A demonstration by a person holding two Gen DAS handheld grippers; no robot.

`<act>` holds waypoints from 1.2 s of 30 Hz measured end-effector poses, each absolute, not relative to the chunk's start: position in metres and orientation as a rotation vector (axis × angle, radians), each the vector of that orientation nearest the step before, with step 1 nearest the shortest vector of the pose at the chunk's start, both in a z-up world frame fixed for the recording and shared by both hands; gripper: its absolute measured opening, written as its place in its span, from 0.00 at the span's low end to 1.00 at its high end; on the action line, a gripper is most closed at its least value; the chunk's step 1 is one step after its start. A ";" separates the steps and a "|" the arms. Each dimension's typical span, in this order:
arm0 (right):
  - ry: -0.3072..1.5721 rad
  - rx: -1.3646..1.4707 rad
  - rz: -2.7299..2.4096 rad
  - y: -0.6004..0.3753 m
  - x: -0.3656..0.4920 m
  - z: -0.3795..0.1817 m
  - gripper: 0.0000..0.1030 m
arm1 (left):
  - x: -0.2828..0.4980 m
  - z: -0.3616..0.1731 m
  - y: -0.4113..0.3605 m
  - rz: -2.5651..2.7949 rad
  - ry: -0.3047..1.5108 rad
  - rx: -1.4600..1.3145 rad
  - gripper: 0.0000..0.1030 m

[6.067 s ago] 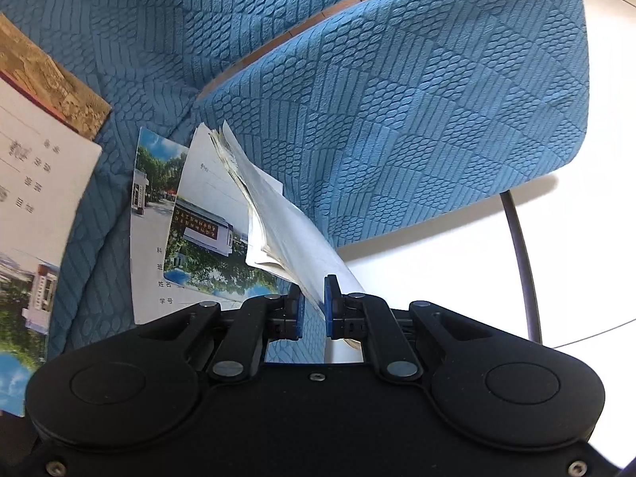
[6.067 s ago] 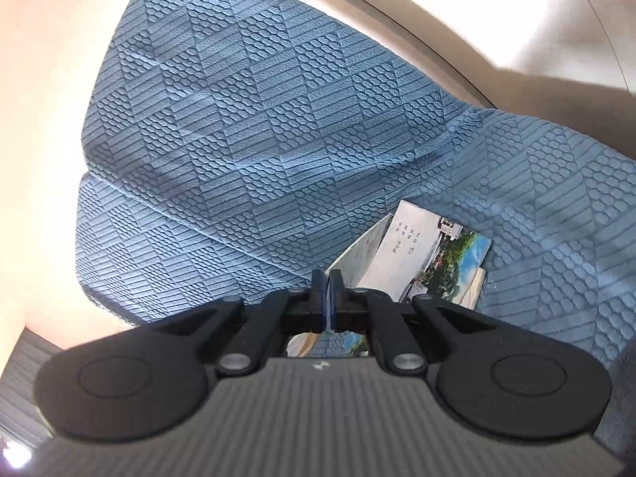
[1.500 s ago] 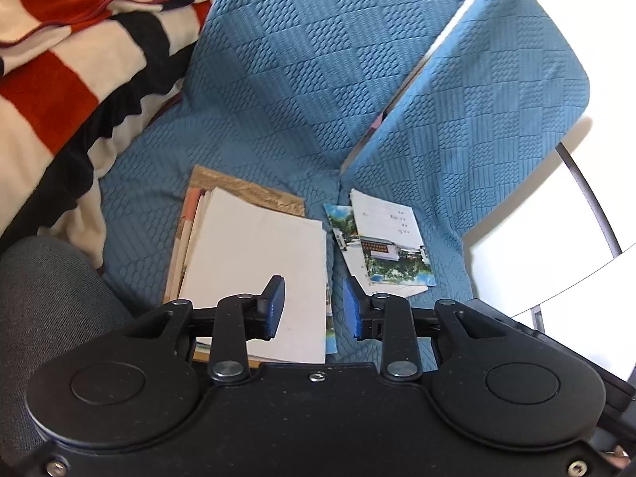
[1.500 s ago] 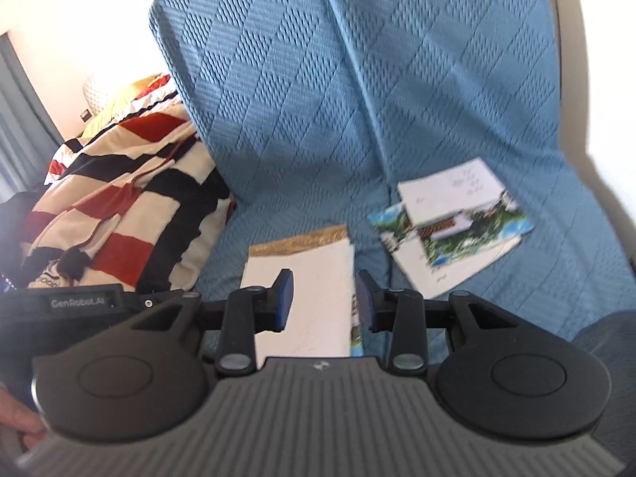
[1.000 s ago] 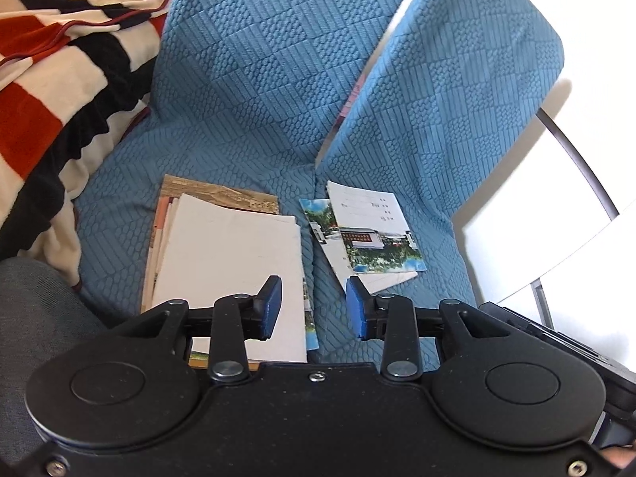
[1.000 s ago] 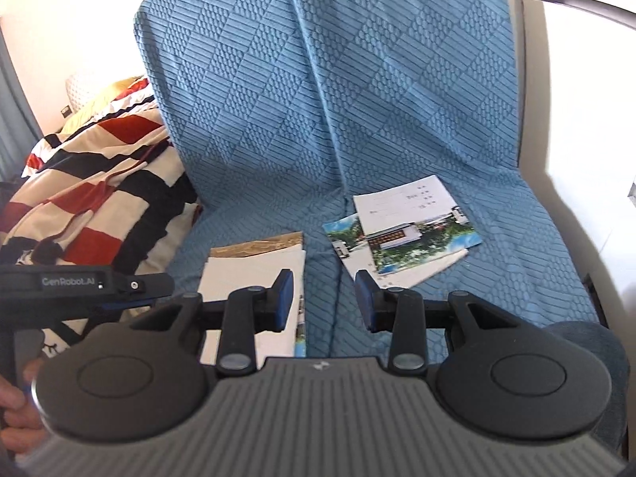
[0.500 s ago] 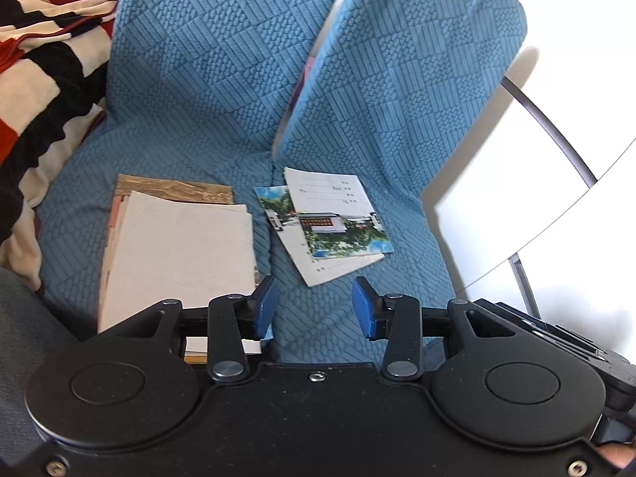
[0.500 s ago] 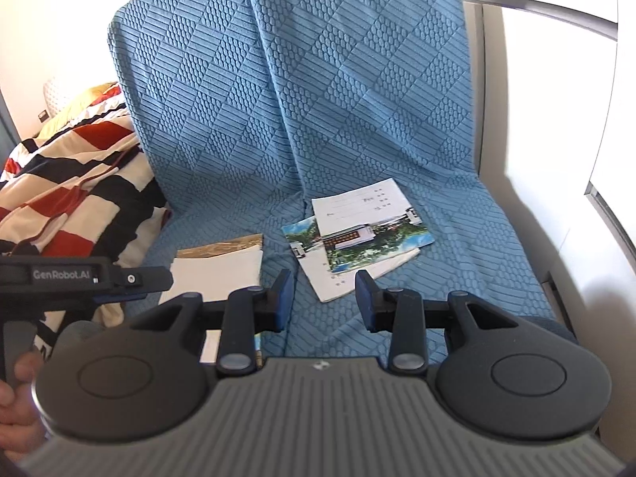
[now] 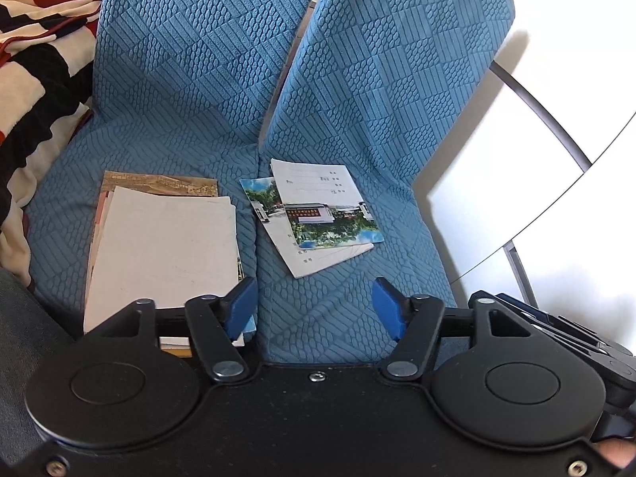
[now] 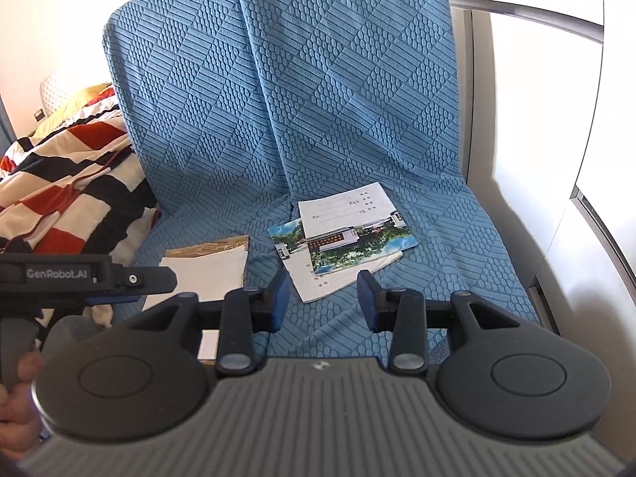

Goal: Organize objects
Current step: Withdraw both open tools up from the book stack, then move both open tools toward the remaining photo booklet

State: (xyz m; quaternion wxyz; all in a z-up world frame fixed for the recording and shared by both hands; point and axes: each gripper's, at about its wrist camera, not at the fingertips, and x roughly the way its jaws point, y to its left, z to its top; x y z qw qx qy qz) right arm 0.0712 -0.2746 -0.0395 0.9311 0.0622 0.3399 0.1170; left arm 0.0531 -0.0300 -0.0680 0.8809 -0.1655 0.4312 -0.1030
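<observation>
Now the left gripper (image 9: 314,304) is opening its jaws with nothing between them, and the right gripper (image 10: 321,298) hangs parted and empty; the two overlapping booklets (image 9: 318,218) lie askew on the blue seat cover (image 9: 338,310) just ahead of both, the neat stack of papers (image 9: 163,250) ahead and left. Judging by that, squaring the booklets means sliding one pad under a free corner, low and flat. Only the right wrist view shows the person's hand (image 10: 16,389) holding the other tool.
</observation>
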 end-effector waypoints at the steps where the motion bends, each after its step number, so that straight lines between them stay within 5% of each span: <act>1: 0.694 0.125 0.239 -0.275 0.071 -0.040 0.39 | 0.053 -0.068 -0.031 -0.211 0.894 -0.341 0.67; 3: 0.696 0.124 0.234 -0.275 0.071 -0.041 0.39 | 0.052 -0.067 -0.033 -0.204 0.879 -0.329 0.79; 5: 0.704 0.131 0.227 -0.276 0.073 -0.044 0.39 | 0.054 -0.067 -0.035 -0.199 0.876 -0.317 0.81; 10: 0.692 0.143 0.217 -0.278 0.075 -0.049 0.76 | 0.059 -0.068 -0.039 -0.210 0.880 -0.290 0.96; 12: 0.678 0.134 0.209 -0.278 0.076 -0.050 0.83 | 0.060 -0.068 -0.041 -0.209 0.874 -0.289 0.99; 36: 0.693 0.171 0.148 -0.313 0.127 -0.112 0.82 | 0.104 -0.110 -0.077 -0.170 0.886 -0.198 0.99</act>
